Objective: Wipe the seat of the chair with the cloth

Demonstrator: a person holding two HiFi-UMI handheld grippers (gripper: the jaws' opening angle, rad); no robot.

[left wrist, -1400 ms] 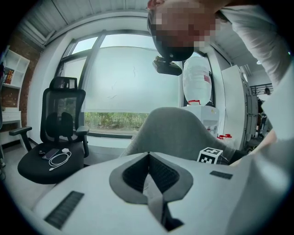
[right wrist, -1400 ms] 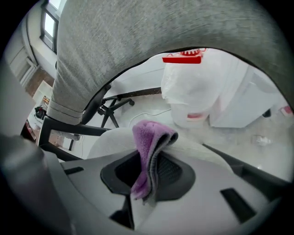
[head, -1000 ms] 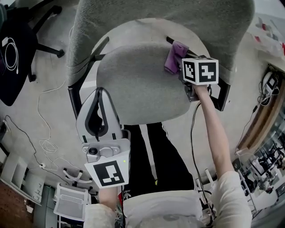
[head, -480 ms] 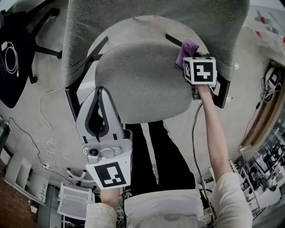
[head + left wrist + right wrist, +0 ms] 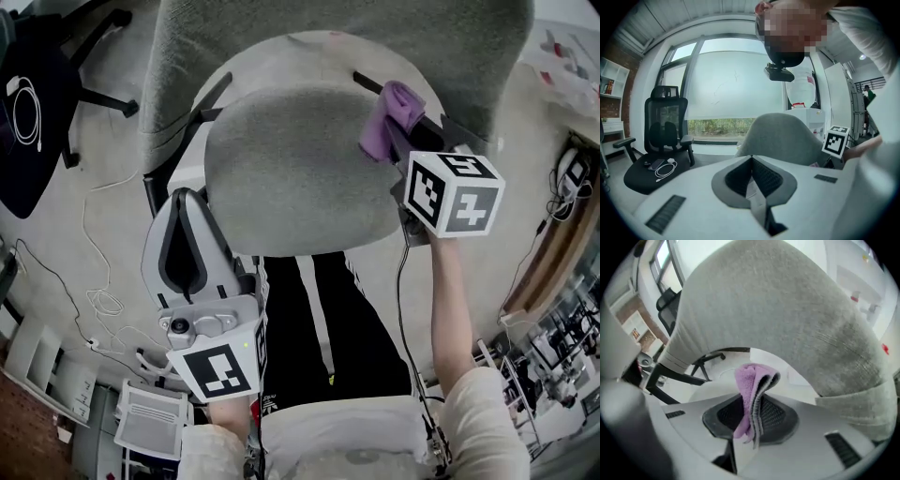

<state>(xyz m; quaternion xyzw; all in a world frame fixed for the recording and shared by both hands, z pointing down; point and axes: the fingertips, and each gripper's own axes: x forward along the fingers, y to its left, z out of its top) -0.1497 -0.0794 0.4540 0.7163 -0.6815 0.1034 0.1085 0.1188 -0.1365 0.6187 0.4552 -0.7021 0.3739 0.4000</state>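
Note:
The grey chair seat [image 5: 291, 173] fills the middle of the head view, with its grey backrest [image 5: 328, 33] above it. A purple cloth [image 5: 386, 119] hangs folded over the seat's far right part, pinched in my right gripper [image 5: 401, 142], which is shut on it. In the right gripper view the cloth [image 5: 751, 387] droops between the jaws of that gripper [image 5: 752, 416], in front of the backrest [image 5: 787, 310]. My left gripper [image 5: 183, 202] is held off the seat's near left edge, shut and holding nothing. In its own view the left gripper [image 5: 752, 178] points at the backrest [image 5: 780, 136].
A black office chair [image 5: 28, 122] with a white cable on it stands at the far left, also seen as the black chair [image 5: 661, 140]. Cables [image 5: 98, 300] trail over the floor. A white crate [image 5: 150, 427] lies near my feet. The person's dark-trousered legs [image 5: 319, 328] stand against the seat's front.
My right gripper has tilted and risen at the seat's far right, and the purple cloth now hangs higher. The left gripper has drifted slightly left and toward me.

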